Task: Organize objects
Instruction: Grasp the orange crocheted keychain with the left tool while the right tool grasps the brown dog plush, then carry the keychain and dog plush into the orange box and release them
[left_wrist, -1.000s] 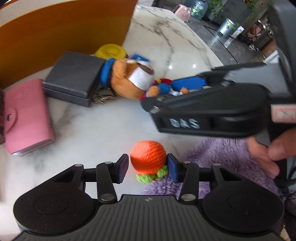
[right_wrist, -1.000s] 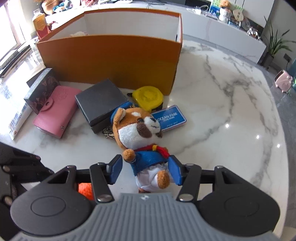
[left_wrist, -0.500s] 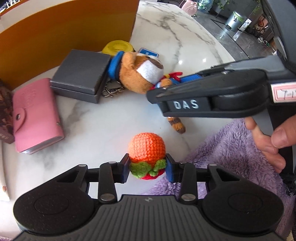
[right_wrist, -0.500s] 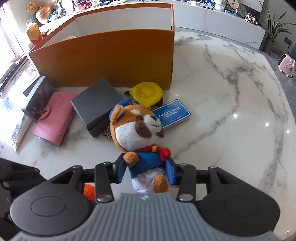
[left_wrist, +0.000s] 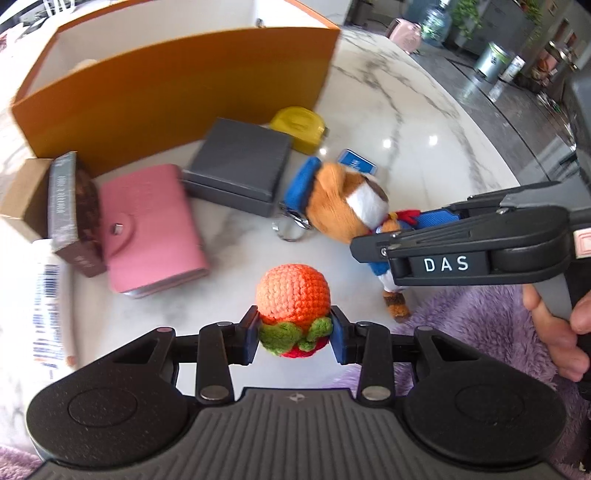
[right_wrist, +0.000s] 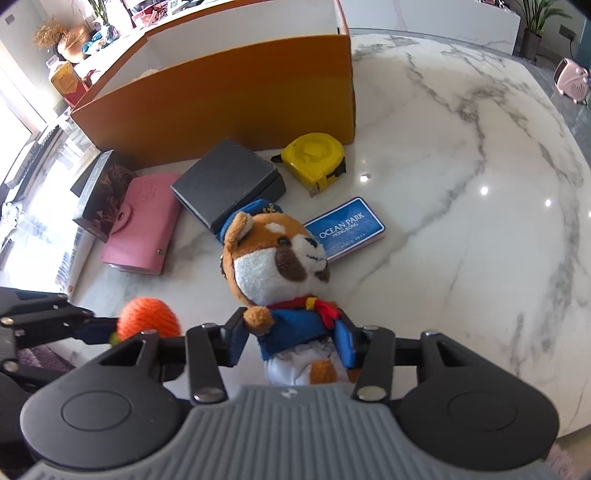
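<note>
Bare marble bench (right_wrist: 461, 229) is lying open right of the orange box (right_wrist: 236, 99). Left tongs (left_wrist: 293, 338) are gripping a crocheted orange ball (left_wrist: 293, 291); right tongs (right_wrist: 291, 341), jaws just reopening, are apparently clasping the sailor-suited plush dog (right_wrist: 277, 266).

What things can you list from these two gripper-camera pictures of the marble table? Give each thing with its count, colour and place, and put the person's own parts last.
Storage box: one, orange, back of table.
Tape measure: one, yellow, beside the box's corner.
Flat case: one, dark grey, before the box.
Wallet: one, pink, left of the case.
Patterned book: one, dark brown, left of the wallet.
Card: one, blue, by the plush's head.
Plush dog: one, brown, blue outfit, in the right gripper.
Crochet ball: one, orange with green, in the left gripper.
Fluffy cloth: one, purple, near edge.
Hand: one, on the right gripper's handle.
</note>
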